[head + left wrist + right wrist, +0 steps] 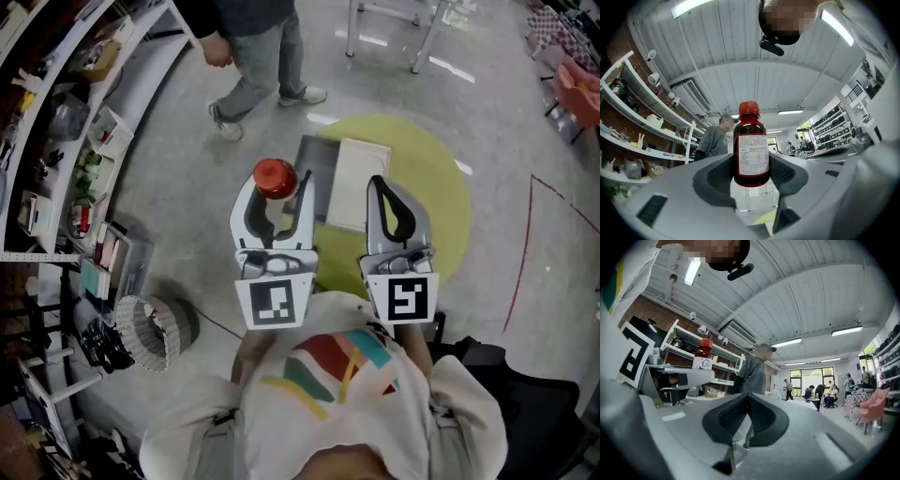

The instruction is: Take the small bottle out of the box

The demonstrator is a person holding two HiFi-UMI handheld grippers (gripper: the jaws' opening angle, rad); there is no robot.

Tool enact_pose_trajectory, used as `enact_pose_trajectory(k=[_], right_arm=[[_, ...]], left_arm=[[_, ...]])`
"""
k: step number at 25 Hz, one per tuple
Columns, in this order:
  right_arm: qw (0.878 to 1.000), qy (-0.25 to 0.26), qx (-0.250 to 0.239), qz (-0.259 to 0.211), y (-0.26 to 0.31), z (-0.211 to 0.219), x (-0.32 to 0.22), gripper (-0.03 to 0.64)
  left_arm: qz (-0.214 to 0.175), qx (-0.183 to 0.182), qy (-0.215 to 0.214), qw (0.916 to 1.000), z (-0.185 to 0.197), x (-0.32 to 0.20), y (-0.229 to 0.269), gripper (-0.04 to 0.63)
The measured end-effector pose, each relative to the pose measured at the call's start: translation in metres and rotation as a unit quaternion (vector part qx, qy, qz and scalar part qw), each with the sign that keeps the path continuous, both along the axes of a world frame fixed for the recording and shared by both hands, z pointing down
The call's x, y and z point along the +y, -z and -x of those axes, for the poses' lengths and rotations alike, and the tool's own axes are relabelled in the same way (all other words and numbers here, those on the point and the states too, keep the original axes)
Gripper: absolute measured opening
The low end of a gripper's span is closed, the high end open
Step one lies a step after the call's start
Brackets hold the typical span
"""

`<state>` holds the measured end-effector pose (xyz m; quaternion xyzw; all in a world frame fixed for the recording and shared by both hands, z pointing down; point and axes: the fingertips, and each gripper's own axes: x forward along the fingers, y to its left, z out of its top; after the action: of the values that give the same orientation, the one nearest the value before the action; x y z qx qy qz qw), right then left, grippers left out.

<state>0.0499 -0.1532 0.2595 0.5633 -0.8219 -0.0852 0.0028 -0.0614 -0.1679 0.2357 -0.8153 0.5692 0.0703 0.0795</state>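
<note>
The left gripper (278, 199) is clamped on the small bottle (275, 177), its pads pressing the dark, labelled body (751, 147) while the red cap stands clear above the jaws. Just beside it, the right gripper (379, 184) is empty, its jaws closed together (748, 397). The bottle is out of the box (352, 169), which lies beyond the grippers on a round yellow table (441, 202). Farther off, a person (258, 56) stands on the grey floor near the shelves (84, 122) at the left.
</note>
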Motion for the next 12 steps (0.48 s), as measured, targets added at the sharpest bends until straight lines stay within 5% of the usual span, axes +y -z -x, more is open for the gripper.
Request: enact_pose_trajectory(k=[12], right_arm=[[1.0, -0.018, -0.003, -0.015, 0.0058, -0.0099, 0.007, 0.005]], left_arm=[[-0.016, -0.001, 0.004, 0.9999, -0.0038, 0.0, 0.0096, 0.224]])
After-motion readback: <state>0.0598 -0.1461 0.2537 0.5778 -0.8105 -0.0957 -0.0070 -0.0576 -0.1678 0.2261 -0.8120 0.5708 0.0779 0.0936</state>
